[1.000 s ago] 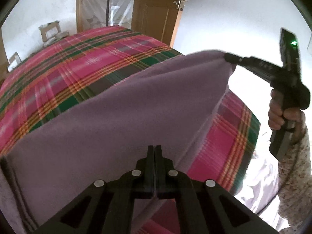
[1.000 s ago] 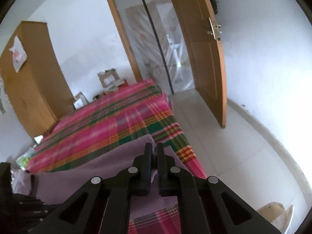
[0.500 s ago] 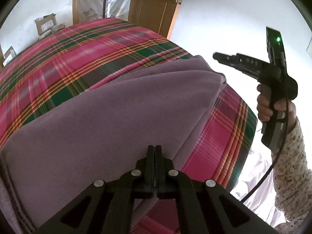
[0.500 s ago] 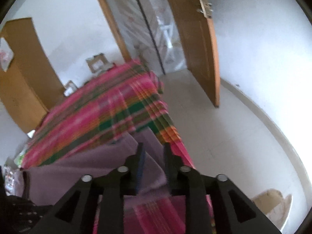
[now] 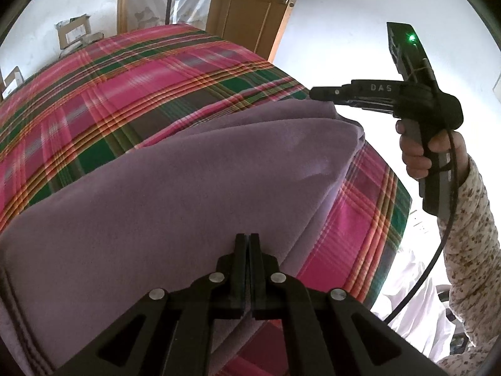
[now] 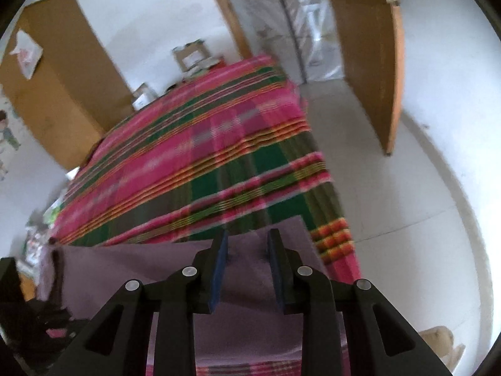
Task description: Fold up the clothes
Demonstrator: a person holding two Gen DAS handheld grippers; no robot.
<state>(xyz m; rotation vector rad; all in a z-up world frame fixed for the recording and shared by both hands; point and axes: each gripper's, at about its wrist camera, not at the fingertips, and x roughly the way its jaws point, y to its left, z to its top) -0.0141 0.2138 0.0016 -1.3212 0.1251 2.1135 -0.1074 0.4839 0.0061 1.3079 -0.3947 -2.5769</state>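
A mauve garment (image 5: 194,181) lies spread over the near end of a bed covered in a pink, green and orange plaid blanket (image 5: 119,94), its near part folded over itself so that a rounded fold runs toward the bed's right-hand corner. A stitched hem shows along the cloth's lower left edge in the left wrist view.

The left tongs (image 5: 247,244) are pressed together at the near edge of the garment, with a thin layer of the mauve cloth showing between the fingers lower down.

The right tongs (image 6: 247,238) stand apart and are closing, with the garment lying below the gap and nothing pinched between the blue pads (image 6: 219,269). In the left wrist view, their tips sit just above the far corner of the fold, and a hand (image 5: 419,153) in a speckled sleeve (image 5: 469,250) grips the handle.

Beyond the bed stand a wooden door (image 6: 372,62), a wooden wardrobe (image 6: 59,72) and some cardboard boxes (image 5: 73,29) against the white wall.
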